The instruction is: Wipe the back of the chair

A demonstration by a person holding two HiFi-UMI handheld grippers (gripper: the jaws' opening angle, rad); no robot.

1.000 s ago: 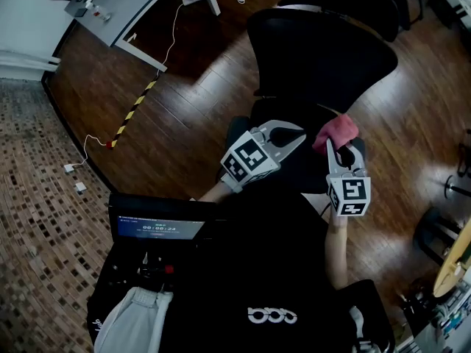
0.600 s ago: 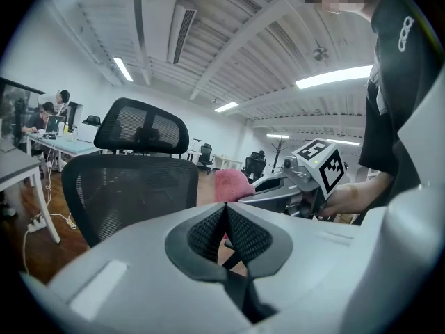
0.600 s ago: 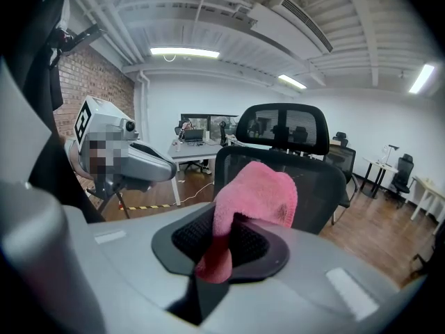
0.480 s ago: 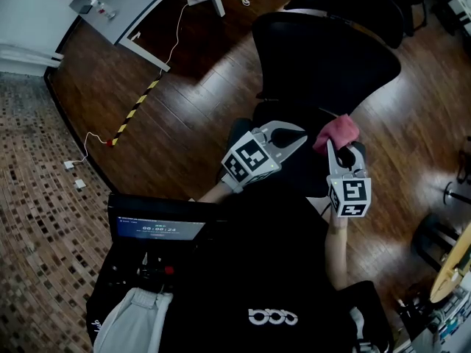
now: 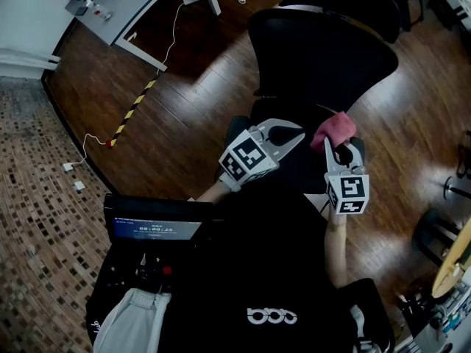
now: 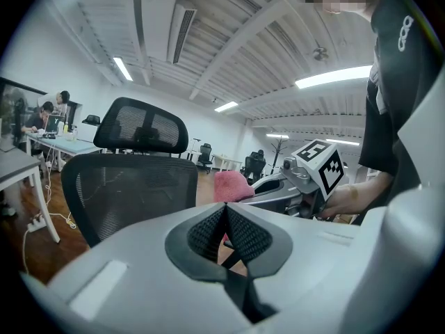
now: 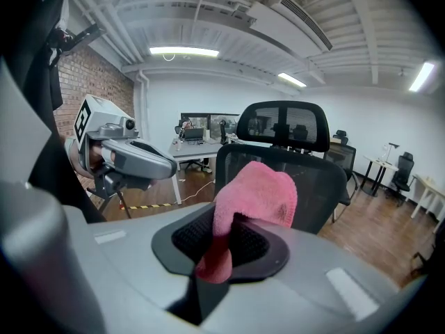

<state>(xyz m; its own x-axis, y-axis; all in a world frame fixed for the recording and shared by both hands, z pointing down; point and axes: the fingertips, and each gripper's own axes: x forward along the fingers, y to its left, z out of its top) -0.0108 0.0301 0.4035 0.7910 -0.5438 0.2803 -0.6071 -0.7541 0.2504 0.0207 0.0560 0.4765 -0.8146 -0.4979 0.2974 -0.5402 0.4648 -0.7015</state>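
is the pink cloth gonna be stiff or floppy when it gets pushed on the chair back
Probably floppy: the pink cloth bunches and droops where the right tool pinches it. It looks fluffy and light, so it should likely squash against the mesh chair back and drag rather than slide.

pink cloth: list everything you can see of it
The pink cloth is a soft, fuzzy, terry-like rag, plain pink, bunched into a rounded lump. The right gripper is shut on its lower part: a narrow tail sits between the jaws and the bulk bulges past their tips. It is held in the air in front of the black mesh chair back and seems not to touch it.
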